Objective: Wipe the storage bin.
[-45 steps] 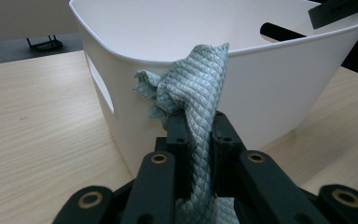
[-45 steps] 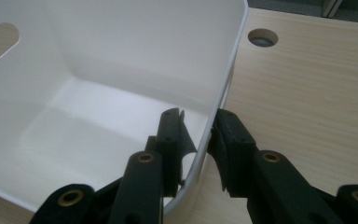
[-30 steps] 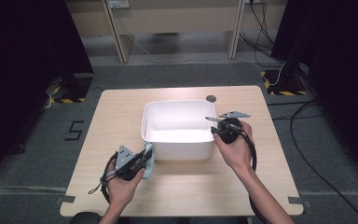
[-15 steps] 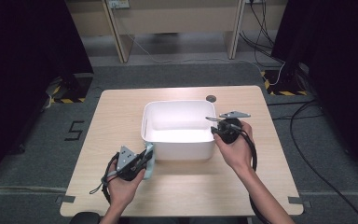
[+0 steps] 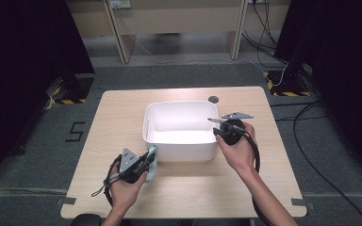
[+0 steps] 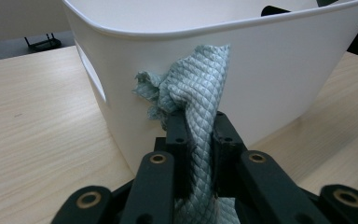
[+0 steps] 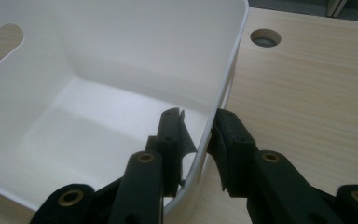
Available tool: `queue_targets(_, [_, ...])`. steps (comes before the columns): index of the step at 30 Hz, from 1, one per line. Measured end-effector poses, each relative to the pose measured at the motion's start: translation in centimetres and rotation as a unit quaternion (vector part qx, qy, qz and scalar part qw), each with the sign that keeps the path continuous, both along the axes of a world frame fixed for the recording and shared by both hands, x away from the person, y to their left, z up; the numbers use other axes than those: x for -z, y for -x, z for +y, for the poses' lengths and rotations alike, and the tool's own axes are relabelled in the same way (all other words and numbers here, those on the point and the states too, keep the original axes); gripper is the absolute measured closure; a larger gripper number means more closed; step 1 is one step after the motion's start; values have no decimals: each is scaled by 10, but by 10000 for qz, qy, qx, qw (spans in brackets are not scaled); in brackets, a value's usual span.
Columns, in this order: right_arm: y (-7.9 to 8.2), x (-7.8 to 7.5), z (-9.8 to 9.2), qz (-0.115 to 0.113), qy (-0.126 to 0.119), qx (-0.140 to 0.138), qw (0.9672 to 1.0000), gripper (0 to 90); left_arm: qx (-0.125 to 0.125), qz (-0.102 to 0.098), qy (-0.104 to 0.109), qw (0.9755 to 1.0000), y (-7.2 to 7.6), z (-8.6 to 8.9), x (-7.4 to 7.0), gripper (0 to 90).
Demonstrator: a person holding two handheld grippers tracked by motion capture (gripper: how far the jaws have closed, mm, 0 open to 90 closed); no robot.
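A white plastic tub [image 5: 179, 104] stands in the middle of the wooden table [image 5: 118, 122]. My left gripper [image 5: 149, 157] is at the tub's near left corner, shut on a pale green quilted cloth [image 6: 200, 84]. The bunched end of the cloth presses against the outside of the tub's wall [image 6: 279, 60]. My right gripper [image 5: 216, 133] straddles the tub's right wall near the front. In the right gripper view [image 7: 198, 117] one jaw is inside the tub [image 7: 121, 60] and one outside, closed on the wall. The tub's floor is bare.
A round cable hole [image 5: 213, 99] sits in the table just behind the tub, also seen from the right gripper [image 7: 265, 37]. Bare wood lies left of the tub and along the front edge. Grey floor and cables surround the table.
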State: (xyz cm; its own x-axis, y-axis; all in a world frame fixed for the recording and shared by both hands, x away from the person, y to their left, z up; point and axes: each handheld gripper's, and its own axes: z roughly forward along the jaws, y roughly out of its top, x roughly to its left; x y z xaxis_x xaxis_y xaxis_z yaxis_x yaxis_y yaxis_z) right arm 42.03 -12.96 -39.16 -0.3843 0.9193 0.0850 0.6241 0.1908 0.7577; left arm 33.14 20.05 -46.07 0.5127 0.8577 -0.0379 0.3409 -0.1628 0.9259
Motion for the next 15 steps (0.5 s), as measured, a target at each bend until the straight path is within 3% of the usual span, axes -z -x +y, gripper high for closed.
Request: queue_targets(15, [0,0,0,7,-18,6,10000,730,42,17,-36,10000,-2,-1,8,803])
